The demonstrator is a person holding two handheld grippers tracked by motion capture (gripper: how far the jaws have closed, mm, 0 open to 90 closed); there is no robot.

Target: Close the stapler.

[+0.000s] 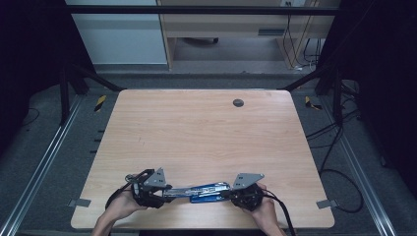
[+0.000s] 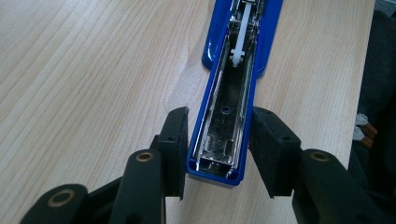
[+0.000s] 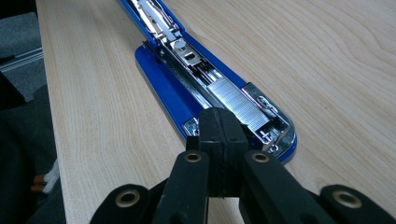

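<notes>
The blue stapler (image 1: 199,191) lies flat on the counter (image 1: 196,132), swung fully open between the 2 claws. Ahead of the right claw (image 3: 223,123), a strip of staples (image 3: 233,103) already sits in the magazine, so loading looks done. That claw is clenched on nothing, its tips over the stapler's front end. The left claw (image 2: 219,135) straddles the open cover's end, pads just beside its edges, not yet gripping. Folding the cover shut likely remains.
</notes>
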